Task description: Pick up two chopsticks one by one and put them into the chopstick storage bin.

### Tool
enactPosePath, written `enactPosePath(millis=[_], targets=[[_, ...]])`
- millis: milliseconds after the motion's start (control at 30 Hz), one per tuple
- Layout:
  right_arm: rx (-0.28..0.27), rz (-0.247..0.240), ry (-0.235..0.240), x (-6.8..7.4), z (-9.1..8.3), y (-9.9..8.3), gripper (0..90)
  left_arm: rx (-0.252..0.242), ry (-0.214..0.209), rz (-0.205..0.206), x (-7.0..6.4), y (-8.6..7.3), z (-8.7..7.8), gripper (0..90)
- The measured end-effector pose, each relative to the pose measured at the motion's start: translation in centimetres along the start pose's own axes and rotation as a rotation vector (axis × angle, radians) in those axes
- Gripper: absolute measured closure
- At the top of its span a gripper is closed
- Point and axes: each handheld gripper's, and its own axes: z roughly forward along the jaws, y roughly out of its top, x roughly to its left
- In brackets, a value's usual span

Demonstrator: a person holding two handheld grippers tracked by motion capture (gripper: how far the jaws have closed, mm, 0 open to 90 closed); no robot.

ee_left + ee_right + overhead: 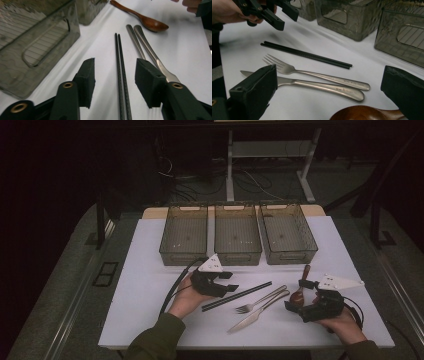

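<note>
Left gripper [115,80] is hanging spread over the black chopsticks [121,75], one jaw on each side, lined up to pinch them.

Right gripper [329,87] is also sitting spread, low by the wooden spoon [364,113]. Chopsticks, fork [260,301] and knife [255,315] are lying side by side on the tabletop [150,285], likely awaiting sorting; three clear bins [237,235] behind are looking empty.

Left gripper [231,282] hangs over the black chopsticks [236,296]; right gripper [296,295] sits by the wooden spoon [300,290].
</note>
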Motion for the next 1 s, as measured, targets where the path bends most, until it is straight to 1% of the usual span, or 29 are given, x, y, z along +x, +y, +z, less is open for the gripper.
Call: enactPosePath(millis=[33,67,100,133,200,233,267,300,367,433,500,700,767,833,1000], targets=[[0.007,-0.004,-0.002,0.0,0.1,0.0,0.3,0.007,-0.003,0.002,0.0,0.0,0.1,52.1],[0.026,-0.014,-0.003,0.0,0.3,-0.1,0.3,0.015,-0.006,0.005,0.0,-0.1,0.1,54.9],[0.035,-0.015,-0.005,0.0,0.3,-0.1,0.3,0.023,-0.006,0.005,-0.1,-0.1,0.2,55.6],[0.035,-0.015,-0.005,0.0,0.3,-0.1,0.3,0.033,-0.007,0.011,-0.1,-0.2,0.3,55.6],[0.042,-0.014,-0.005,0.0,0.4,-0.2,0.3,0.046,-0.01,0.012,-0.1,-0.3,0.4,58.2],[0.043,-0.013,-0.007,-0.1,0.3,-0.2,0.3,0.056,-0.011,0.011,-0.1,-0.3,0.5,61.0],[0.043,-0.013,-0.007,-0.1,0.3,-0.2,0.3,0.068,-0.008,0.01,-0.1,-0.4,0.6,61.0],[0.042,-0.013,-0.007,-0.2,0.3,-0.2,0.3,0.082,-0.005,0.011,-0.1,-0.4,0.7,65.2],[0.043,-0.014,-0.006,-0.2,0.3,-0.2,0.3,0.104,-0.01,0.011,-0.1,-0.6,0.9,68.8],[0.044,-0.014,-0.005,-0.2,0.3,-0.2,0.3,0.119,-0.016,0.009,-0.2,-0.7,1.1,70.0],[0.047,-0.011,-0.006,-0.2,0.4,-0.2,0.3,0.132,-0.021,-0.003,-0.2,-0.8,1.3,72.1],[0.047,-0.01,-0.006,-0.2,0.4,-0.2,0.3,0.148,-0.042,-0.016,-0.2,-1.0,1.8,75.7],[0.048,-0.011,-0.006,-0.2,0.4,-0.2,0.3,0.15,-0.048,-0.028,-0.2,-1.2,2.0,77.3],[0.047,-0.012,-0.006,-0.2,0.4,-0.2,0.3,0.158,-0.052,-0.024,-0.2,-1.3,2.1,78.0],[0.048,-0.012,-0.006,-0.2,0.4,-0.3,0.3,0.164,-0.058,-0.031,-0.2,-1.4,2.4,79.6]])
